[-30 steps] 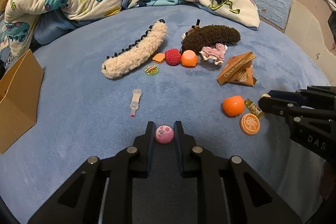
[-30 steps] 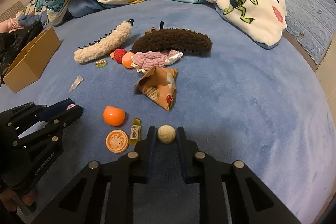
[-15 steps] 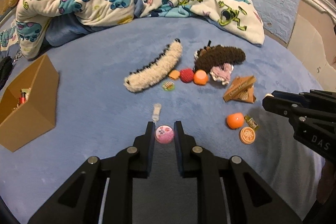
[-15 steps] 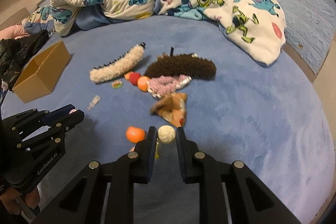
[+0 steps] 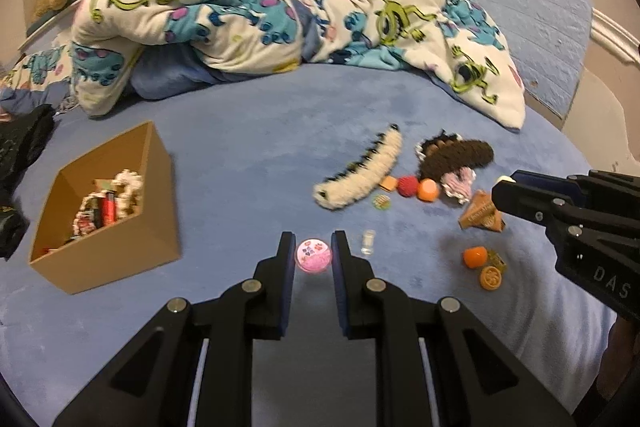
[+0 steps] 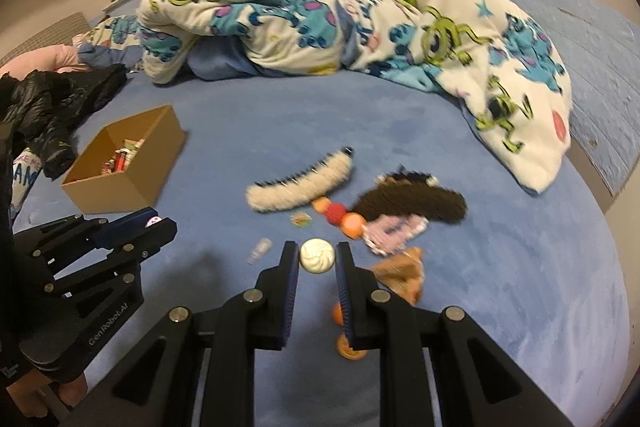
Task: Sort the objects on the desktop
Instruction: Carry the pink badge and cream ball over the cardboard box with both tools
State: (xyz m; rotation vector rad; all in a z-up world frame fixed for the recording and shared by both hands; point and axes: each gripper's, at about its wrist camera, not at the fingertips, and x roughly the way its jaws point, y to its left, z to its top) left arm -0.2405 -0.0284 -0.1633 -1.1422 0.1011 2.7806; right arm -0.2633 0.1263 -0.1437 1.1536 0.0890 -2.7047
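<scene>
Both grippers lifted off the blue bed (image 5: 240,155), each clamped on one small round item.

Left gripper (image 5: 313,257) jaws nearly together, pinching a pink disc (image 5: 313,255); right gripper (image 6: 317,255) jaws likewise narrow, pinching a cream swirl ball (image 6: 317,255). Left view only: orange ball (image 5: 475,257) and orange round biscuit (image 5: 490,277) in the clear, cardboard box (image 5: 120,251) contents seen closely. Right view only: black jacket (image 6: 52,107) at left, orange items half hidden behind the jaws. Versus a second ago: bed items smaller and farther below, box now fully in frame, same grip on both pieces.
</scene>
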